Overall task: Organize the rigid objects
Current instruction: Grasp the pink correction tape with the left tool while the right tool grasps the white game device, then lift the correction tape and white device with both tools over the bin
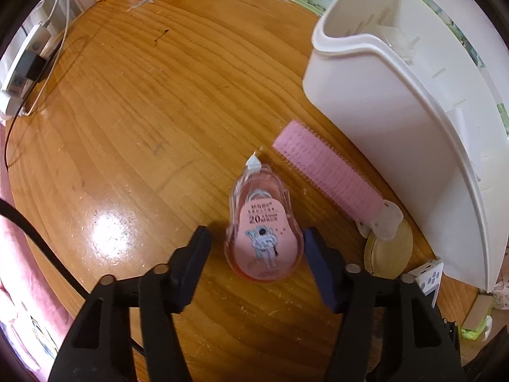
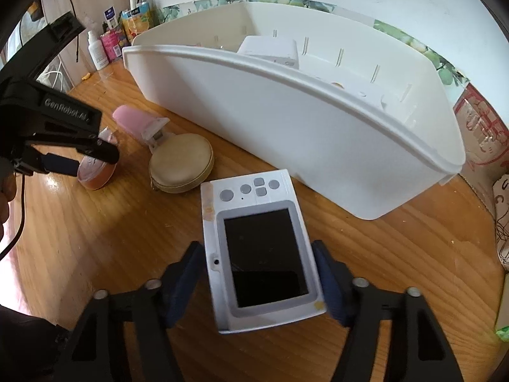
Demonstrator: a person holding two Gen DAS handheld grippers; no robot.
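Note:
A pink correction tape dispenser (image 1: 262, 232) lies on the wooden table (image 1: 127, 127) between the jaws of my left gripper (image 1: 256, 238). The right pad is at its side and a strip of wood shows by the left pad, so the gripper is open. The right wrist view shows that gripper (image 2: 86, 159) over the dispenser (image 2: 95, 172). My right gripper (image 2: 257, 251) is shut on a white handheld camera (image 2: 261, 242) with a dark screen and grey buttons, its pads against both long sides. A pink hair roller (image 1: 327, 172) and a round beige case (image 1: 389, 250) lie between the two.
A large white plastic bin (image 2: 286, 121) stands behind the objects with a white box (image 2: 270, 51) inside. Bottles and packets (image 2: 121, 38) crowd the far left corner. A power strip (image 1: 25, 63) with cables lies at the left edge, and a cardboard box (image 2: 483, 133) at the right.

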